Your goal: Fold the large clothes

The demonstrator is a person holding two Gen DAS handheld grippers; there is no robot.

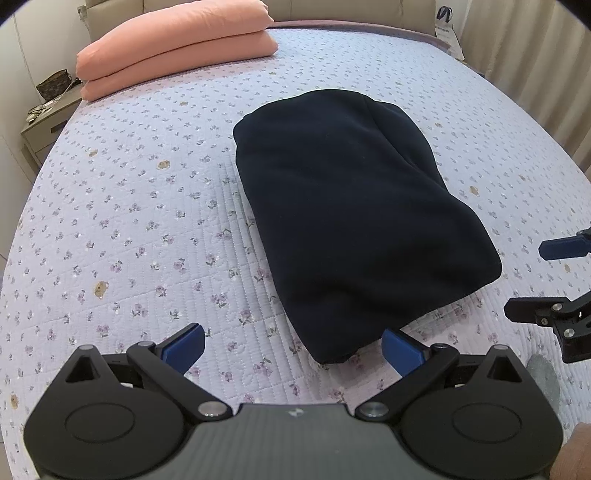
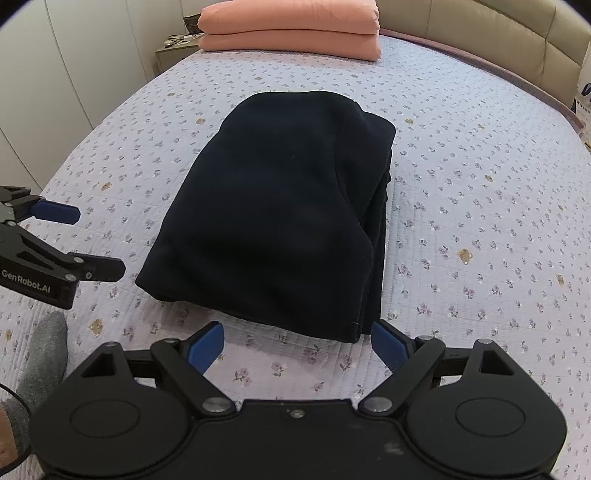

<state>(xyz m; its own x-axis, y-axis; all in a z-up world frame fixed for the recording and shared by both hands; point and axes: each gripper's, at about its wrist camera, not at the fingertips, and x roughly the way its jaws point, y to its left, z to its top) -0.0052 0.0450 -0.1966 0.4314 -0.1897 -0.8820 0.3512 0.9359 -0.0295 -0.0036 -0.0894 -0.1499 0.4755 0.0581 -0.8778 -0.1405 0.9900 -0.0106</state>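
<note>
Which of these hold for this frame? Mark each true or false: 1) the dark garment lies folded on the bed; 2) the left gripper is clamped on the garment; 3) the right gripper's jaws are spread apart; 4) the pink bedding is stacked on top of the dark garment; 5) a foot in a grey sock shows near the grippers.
1) True. The dark garment lies as a compact folded bundle on the floral bedspread.
2) False. The left gripper is open and holds nothing.
3) True. The right gripper has its jaws wide apart, just short of the garment's near edge.
4) False. The pink bedding sits apart, by the headboard.
5) True. A grey sock shows at lower left.
</note>
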